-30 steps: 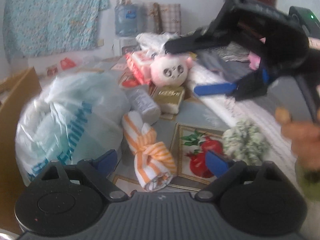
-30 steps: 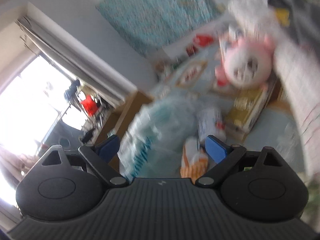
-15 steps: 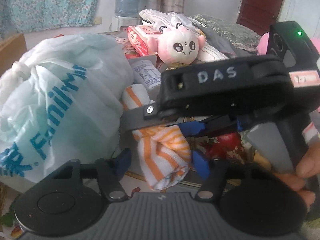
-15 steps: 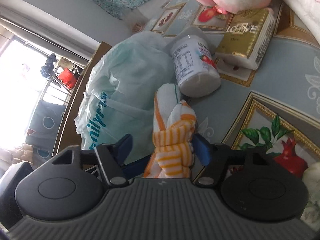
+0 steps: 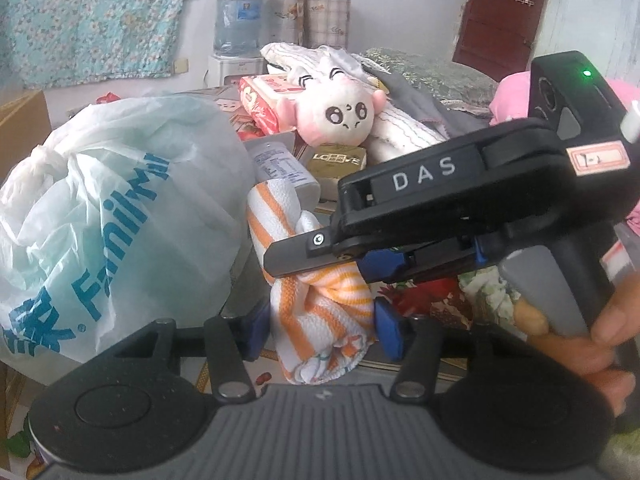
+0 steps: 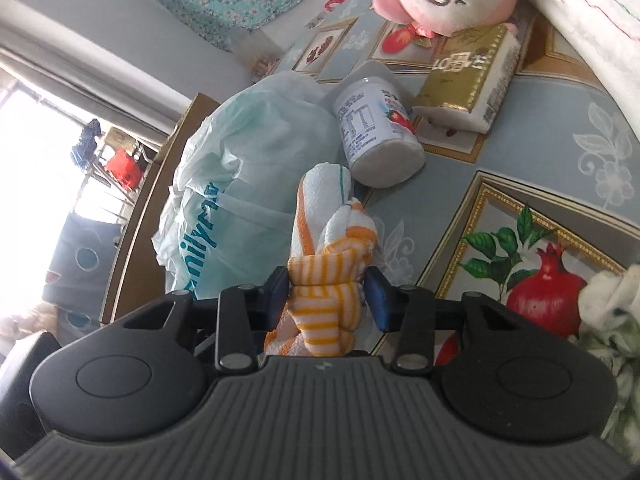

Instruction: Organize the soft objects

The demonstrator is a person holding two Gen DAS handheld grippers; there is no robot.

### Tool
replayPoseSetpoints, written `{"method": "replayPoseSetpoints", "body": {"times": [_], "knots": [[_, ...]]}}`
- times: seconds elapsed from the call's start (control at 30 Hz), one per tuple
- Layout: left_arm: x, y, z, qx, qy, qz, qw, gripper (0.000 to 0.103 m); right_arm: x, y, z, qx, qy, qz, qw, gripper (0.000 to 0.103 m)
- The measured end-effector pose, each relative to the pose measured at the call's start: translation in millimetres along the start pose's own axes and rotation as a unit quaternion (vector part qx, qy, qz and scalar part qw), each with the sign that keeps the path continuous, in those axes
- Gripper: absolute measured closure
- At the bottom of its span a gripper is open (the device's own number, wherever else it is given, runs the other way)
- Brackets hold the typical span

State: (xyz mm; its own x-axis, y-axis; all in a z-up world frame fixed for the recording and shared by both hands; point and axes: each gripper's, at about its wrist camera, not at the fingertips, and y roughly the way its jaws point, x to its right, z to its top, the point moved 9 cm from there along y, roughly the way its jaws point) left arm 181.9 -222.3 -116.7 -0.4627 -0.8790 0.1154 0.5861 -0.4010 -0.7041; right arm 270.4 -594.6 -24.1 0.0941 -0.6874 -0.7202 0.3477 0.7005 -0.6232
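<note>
Closest to me, both my pairs of jaws are on the same thing: the knotted orange-and-white striped cloth roll [image 5: 320, 308]. My left jaws [image 5: 322, 326] pinch its lower end, blue pads pressed against either side of the bundle. My right jaws [image 6: 328, 294] pinch it at the knot, the striped band squeezed between their blue pads.

Only the left wrist view shows my right tool from outside: its black body, lettered DAS, crosses over the cloth from the right, and my right hand [image 5: 592, 344] wraps its grey handle. Only the right wrist view shows the cloth lengthwise, its white upper end reaching toward the white cylindrical jar with a printed label [image 6: 376, 132], which lies on its side, and the table [image 6: 560, 168] with its blue floral and pomegranate-print cover beneath.

Just left of the cloth sits the tied pale-green plastic shopping bag with blue lettering [image 5: 116, 216]. Behind the jar lies a gold-wrapped rectangular packet [image 6: 468, 80], and past that the round pink-and-white plush toy with big dark eyes [image 5: 344, 116].
</note>
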Motion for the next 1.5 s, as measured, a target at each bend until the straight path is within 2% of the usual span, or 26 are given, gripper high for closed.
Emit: {"method": "replayPoseSetpoints", "body": {"times": [0.03,0.1,0.13,0.17,0.2,0.23,0.33,0.4,0.47,0.6,0.7,0.83,0.93,1.03,1.13,1.33,1.4,1.5], "knots": [[-1.7,-0.1,-2.0,-0.004,-0.002,0.002,1.0000,0.047,1.1,1.5,-0.2,-0.003,-0.001,-0.007,1.000,0.060],[-4.3,1.8,-2.1,-0.010,-0.005,0.009,0.9999,0.046,2.5,-1.7,2.4,-0.012,0.001,-0.016,1.000,0.051],[-5.5,-0.3,-1.6,-0.006,-0.006,0.013,0.9999,0.042,0.6,-6.8,6.0,-0.006,-0.004,-0.016,1.000,0.048],[-6.2,-3.3,-0.3,-0.001,-0.005,0.013,0.9999,0.037,-2.7,-15.5,13.2,0.004,-0.015,-0.020,1.000,0.041],[-6.9,-7.1,2.3,0.006,-0.004,0.015,0.9999,0.028,-5.8,-23.9,21.6,0.017,-0.026,-0.026,0.999,0.035],[-7.6,-11.1,4.1,0.013,-0.002,0.018,0.9998,0.023,-10.2,-34.4,33.6,0.035,-0.041,-0.035,0.998,0.033],[-8.6,-20.6,12.7,0.037,0.009,0.031,0.9988,0.021,-22.5,-57.6,71.6,0.083,-0.093,-0.074,0.989,0.020],[-9.2,-22.2,15.0,0.045,0.007,0.034,0.9984,0.020,-24.1,-65.1,103.8,0.119,-0.133,-0.109,0.978,0.008],[-9.8,-21.2,15.5,0.047,0.005,0.032,0.9984,0.020,-12.6,-62.7,137.5,0.139,-0.145,-0.146,0.969,0.007],[-13.9,-16.3,12.2,0.037,0.007,0.035,0.9987,0.020,21.6,-36.5,182.5,0.126,-0.146,-0.205,0.959,0.006],[-17.1,-13.6,9.2,0.032,0.007,0.037,0.9988,0.020,39.0,-7.0,194.6,0.109,-0.158,-0.242,0.951,0.004],[-23.0,-10.4,9.1,0.029,0.000,0.034,0.9990,0.020,46.4,13.9,195.7,0.116,-0.207,-0.282,0.929,0.001],[-23.5,-10.5,9.5,0.030,0.000,0.030,0.9991,0.020,48.2,15.6,197.8,0.123,-0.224,-0.296,0.920,0.009],[-21.5,-9.6,9.4,0.031,0.003,0.029,0.9991,0.020,49.7,8.4,201.1,0.133,-0.211,-0.283,0.926,0.014],[-21.4,-9.4,8.7,0.030,0.000,0.025,0.9992,0.020,52.3,-3.2,204.8,0.145,-0.177,-0.253,0.940,0.017],[-24.7,-16.4,8.0,0.035,-0.003,0.025,0.9991,0.020,33.4,-46.9,203.7,0.179,-0.126,-0.156,0.963,0.017],[-26.5,-20.9,8.4,0.039,-0.004,0.025,0.9989,0.020,17.1,-64.4,191.6,0.173,-0.134,-0.119,0.968,0.016],[-29.8,-30.2,7.3,0.040,-0.003,0.019,0.9990,0.020,-11.3,-83.5,161.7,0.135,-0.190,-0.075,0.970,0.014]]}}
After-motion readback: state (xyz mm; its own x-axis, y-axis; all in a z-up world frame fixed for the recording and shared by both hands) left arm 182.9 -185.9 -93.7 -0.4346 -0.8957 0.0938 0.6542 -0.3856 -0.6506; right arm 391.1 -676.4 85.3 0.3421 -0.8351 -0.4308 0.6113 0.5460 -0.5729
